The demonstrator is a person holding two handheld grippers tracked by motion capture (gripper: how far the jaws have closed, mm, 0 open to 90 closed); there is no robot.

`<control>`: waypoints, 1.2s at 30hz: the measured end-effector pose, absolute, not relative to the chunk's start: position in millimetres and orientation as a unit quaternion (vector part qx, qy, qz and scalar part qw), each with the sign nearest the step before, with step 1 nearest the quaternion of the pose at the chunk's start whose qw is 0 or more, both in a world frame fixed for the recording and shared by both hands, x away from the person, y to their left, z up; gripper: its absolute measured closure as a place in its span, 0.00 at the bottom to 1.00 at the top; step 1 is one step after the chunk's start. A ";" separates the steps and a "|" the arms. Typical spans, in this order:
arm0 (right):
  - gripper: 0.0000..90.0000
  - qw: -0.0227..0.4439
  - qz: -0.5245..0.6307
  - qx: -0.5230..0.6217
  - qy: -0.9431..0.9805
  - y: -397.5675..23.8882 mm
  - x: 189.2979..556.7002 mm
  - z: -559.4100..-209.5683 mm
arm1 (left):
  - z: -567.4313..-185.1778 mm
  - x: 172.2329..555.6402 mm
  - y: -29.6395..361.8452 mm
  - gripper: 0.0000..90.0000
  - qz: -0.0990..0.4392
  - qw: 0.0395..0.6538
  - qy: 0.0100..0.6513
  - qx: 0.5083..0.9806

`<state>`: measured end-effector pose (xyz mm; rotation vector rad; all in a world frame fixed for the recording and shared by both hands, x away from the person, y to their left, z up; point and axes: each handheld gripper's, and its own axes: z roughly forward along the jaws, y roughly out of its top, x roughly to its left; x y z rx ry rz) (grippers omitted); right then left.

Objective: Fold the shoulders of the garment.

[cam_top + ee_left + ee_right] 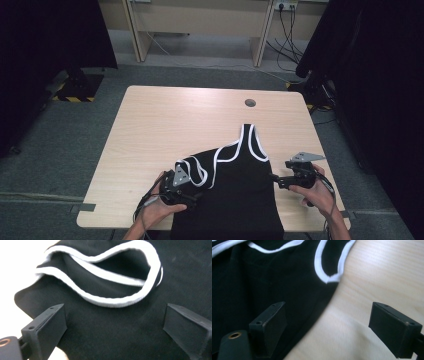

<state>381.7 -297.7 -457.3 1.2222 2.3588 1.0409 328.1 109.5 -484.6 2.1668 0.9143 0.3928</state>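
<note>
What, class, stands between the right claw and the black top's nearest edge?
Nothing visible. The right claw stands open, with bare table between it and the top; one jaw already sits over the fabric's edge.

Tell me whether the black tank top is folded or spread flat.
Partly folded: the black white-trimmed tank top has its left shoulder turned over onto the body; the rest lies flat.

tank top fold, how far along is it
Early stage. Done: the black tank top lies on the table with its left strap side folded inward over the body. In hand: nothing. The left gripper is open above the folded fabric, and the right gripper is open at the right edge. Left: probably the right strap side, still flat, and the hem hanging over the near edge.
</note>
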 end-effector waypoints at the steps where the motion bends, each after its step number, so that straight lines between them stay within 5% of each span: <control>1: 0.17 0.143 0.361 0.423 0.819 -295.3 385.6 -456.2 | -484.8 328.9 109.5 0.04 0.150 0.370 0.356 0.845; 31: 0.16 0.149 0.342 0.452 0.810 -229.1 509.0 -455.8 | -484.9 338.2 110.3 0.03 0.146 0.371 0.355 0.845; 36: 0.23 0.148 0.332 0.466 0.807 -228.1 521.6 -464.8 | -484.9 338.2 110.3 0.03 0.146 0.371 0.356 0.845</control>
